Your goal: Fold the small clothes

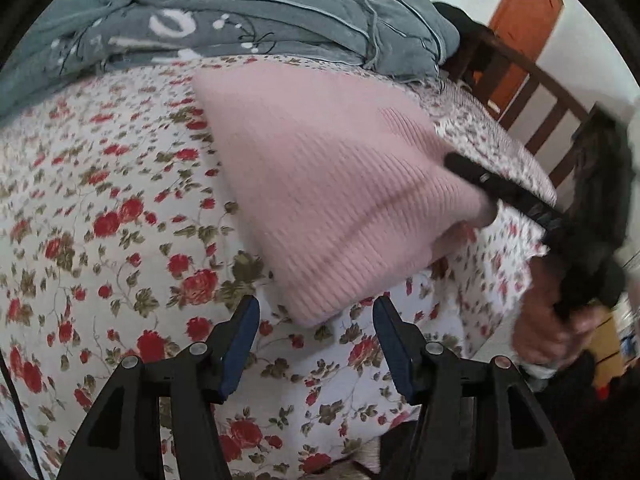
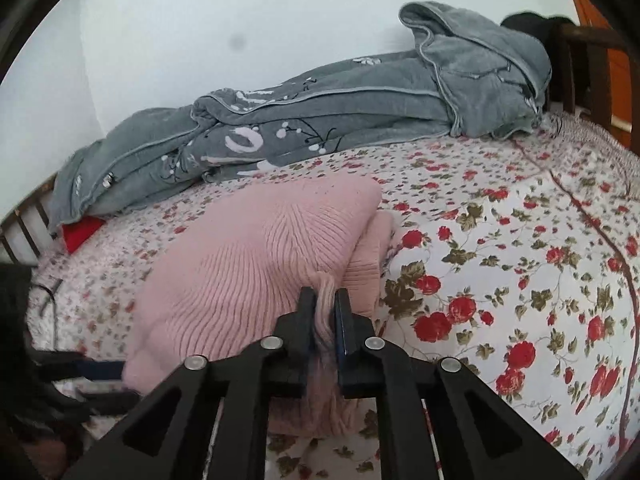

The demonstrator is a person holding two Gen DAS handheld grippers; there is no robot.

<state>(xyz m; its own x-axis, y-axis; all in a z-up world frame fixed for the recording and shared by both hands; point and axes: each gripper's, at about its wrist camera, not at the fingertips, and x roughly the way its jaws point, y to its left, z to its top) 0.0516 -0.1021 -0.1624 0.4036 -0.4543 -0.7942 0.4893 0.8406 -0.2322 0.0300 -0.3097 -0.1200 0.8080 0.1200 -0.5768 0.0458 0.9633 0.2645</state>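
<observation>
Your left gripper (image 1: 316, 320) hangs with its fingers spread and nothing between them, just short of the near corner of the pink sweater (image 1: 320, 184); bare bedsheet (image 1: 100, 208) stretches away to its left. Your right gripper (image 2: 324, 312) is pinched tight on a bunched corner of that sweater, with more open sheet off to its right. The sweater is a ribbed pink knit, folded over on itself, its gripped corner pulled up off the bed and the rest resting on it. Beyond the tools, a rumpled grey blanket (image 2: 320, 112) lies along the far side against a pale wall (image 2: 200, 20). A dark wooden bed rail (image 1: 532, 108) borders the mattress.
</observation>
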